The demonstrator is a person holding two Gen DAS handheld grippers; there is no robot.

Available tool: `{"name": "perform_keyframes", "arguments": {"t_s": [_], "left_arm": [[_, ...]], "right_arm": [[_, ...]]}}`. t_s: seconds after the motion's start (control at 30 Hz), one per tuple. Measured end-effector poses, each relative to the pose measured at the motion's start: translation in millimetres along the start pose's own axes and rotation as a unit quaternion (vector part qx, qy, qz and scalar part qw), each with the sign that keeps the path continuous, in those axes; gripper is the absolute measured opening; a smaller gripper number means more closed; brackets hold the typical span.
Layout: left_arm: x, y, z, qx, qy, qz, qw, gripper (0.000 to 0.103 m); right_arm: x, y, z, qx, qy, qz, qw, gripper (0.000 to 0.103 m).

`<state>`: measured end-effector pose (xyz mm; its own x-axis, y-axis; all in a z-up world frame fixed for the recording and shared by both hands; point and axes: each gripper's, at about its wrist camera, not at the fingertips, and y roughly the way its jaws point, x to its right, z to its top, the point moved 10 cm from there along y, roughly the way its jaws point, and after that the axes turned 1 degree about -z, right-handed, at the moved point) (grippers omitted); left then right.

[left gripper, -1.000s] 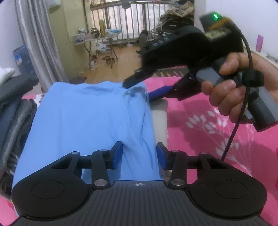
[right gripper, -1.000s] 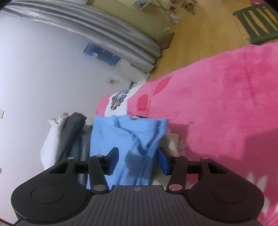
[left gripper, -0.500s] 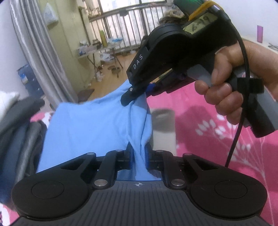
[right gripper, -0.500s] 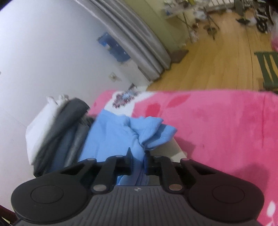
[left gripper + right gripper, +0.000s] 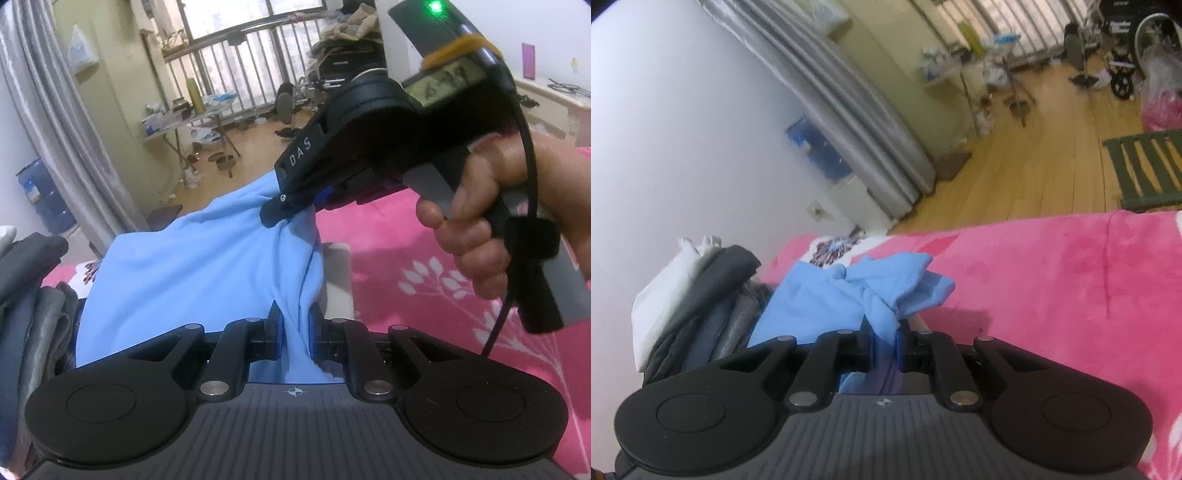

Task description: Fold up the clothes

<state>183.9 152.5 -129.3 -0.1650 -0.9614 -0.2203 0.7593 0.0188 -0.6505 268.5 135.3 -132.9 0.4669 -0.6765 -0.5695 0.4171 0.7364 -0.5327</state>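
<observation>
A light blue garment [image 5: 192, 280] lies spread over a pink blanket [image 5: 413, 280], filling the centre and lower left of the left wrist view. The left gripper [image 5: 294, 334], at the bottom centre of that view, is clamped on a bunched fold of the blue cloth — the fabric runs pinched between its two blue pads. Its jaws have just been closing, with the cloth between them. Above it, in the upper right, a hand [image 5: 491, 229] holds the right gripper [image 5: 291, 212], whose tips bite the garment's far edge and pull it into a raised peak.

In the right wrist view the right gripper is likewise closed on a gathered wad of the blue cloth, having just closed on it. A stack of grey and white folded clothes [image 5: 698, 302] sits just left of the garment — touching its edge.
</observation>
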Motion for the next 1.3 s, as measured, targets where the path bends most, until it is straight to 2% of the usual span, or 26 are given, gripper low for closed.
{"name": "perform_keyframes", "arguments": {"t_s": [0.07, 0.13, 0.17, 0.2, 0.27, 0.37, 0.43, 0.47, 0.53, 0.6, 0.67, 0.77, 0.8, 0.87, 0.93, 1.0, 1.07, 1.13, 1.2, 1.23, 1.3], "left_arm": [[3.8, 4.7, -6.7, -0.008, 0.009, 0.001, 0.9999, 0.013], [5.5, 4.3, -9.2, -0.005, 0.009, 0.011, 0.9999, 0.015], [6.3, 1.0, -8.8, -0.002, 0.006, 0.012, 0.9999, 0.021], [7.2, -4.6, -8.3, 0.002, 0.0, 0.007, 1.0, 0.032], [7.9, -20.3, -7.8, 0.011, -0.015, -0.007, 0.9998, 0.039], [2.5, -52.5, -10.6, 0.024, -0.045, -0.021, 0.9985, 0.046], [-11.1, -74.3, -16.3, 0.028, -0.075, -0.018, 0.9966, 0.049], [-22.7, -82.3, -20.9, 0.025, -0.093, -0.009, 0.9953, 0.049], [-54.1, -92.0, -33.0, 0.021, -0.124, 0.03, 0.9915, 0.049], [-87.2, -89.9, -51.3, 0.002, -0.153, 0.076, 0.9853, 0.048], [-116.9, -79.8, -71.8, -0.016, -0.201, 0.108, 0.9735, 0.048], [-145.5, -60.2, -99.9, -0.037, -0.293, 0.117, 0.948, 0.049], [-147.5, -58.3, -104.1, -0.034, -0.31, 0.113, 0.9435, 0.049], [-145.4, -58.9, -104.2, -0.026, -0.301, 0.116, 0.9462, 0.049], [-141.6, -59.0, -103.5, -0.024, -0.291, 0.12, 0.9488, 0.049], [-139.6, -59.1, -102.8, -0.022, -0.29, 0.121, 0.949, 0.049], [-140.2, -59.7, -101.1, -0.021, -0.294, 0.117, 0.9484, 0.049], [-139.0, -62.9, -103.1, -0.022, -0.294, 0.116, 0.9484, 0.049], [-140.5, -64.1, -105.9, -0.021, -0.291, 0.116, 0.9493, 0.049], [-141.3, -63.9, -106.4, -0.02, -0.29, 0.116, 0.9496, 0.049], [-142.4, -62.9, -106.1, -0.019, -0.291, 0.115, 0.9497, 0.05]], "right_arm": [[9.3, 7.8, -8.3, -0.011, 0.007, -0.011, 1.0, 0.012], [21.0, 16.9, -15.1, -0.032, 0.03, -0.012, 0.999, 0.018], [26.2, 19.7, -16.4, -0.039, 0.042, -0.01, 0.998, 0.026], [31.5, 18.9, -14.8, -0.04, 0.054, -0.009, 0.998, 0.041], [41.1, 8.2, -6.4, -0.023, 0.065, -0.011, 0.998, 0.055], [54.8, -15.5, 15.0, 0.017, 0.061, -0.022, 0.998, 0.054], [55.8, -31.2, 31.6, 0.049, 0.043, -0.029, 0.997, 0.052], [49.6, -36.5, 39.1, 0.064, 0.026, -0.027, 0.997, 0.05], [31.8, -43.9, 51.4, 0.087, -0.01, -0.013, 0.996, 0.048], [-9.2, -32.5, 48.8, 0.065, -0.061, 0.028, 0.996, 0.046], [-56.6, -9.5, 34.4, 0.022, -0.121, 0.069, 0.99, 0.044], [-119.8, 35.3, 0.1, -0.048, -0.217, 0.097, 0.97, 0.035], [-135.8, 51.5, -11.4, -0.068, -0.246, 0.102, 0.962, 0.034], [-153.7, 83.7, -26.8, -0.102, -0.274, 0.098, 0.951, 0.032], [-154.3, 118.6, -30.2, -0.126, -0.281, 0.073, 0.949, 0.032], [-145.2, 141.1, -18.2, -0.127, -0.264, 0.047, 0.955, 0.028], [-134.3, 160.7, -3.2, -0.123, -0.241, 0.022, 0.962, 0.028], [-119.0, 163.1, 17.3, -0.104, -0.222, -0.019, 0.969, 0.029], [-102.5, 156.1, 37.6, -0.079, -0.221, -0.073, 0.969, 0.032], [-97.5, 148.2, 47.4, -0.069, -0.222, -0.083, 0.969, 0.032], [-102.3, 119.2, 60.6, -0.055, -0.234, -0.053, 0.969, 0.032]]}}
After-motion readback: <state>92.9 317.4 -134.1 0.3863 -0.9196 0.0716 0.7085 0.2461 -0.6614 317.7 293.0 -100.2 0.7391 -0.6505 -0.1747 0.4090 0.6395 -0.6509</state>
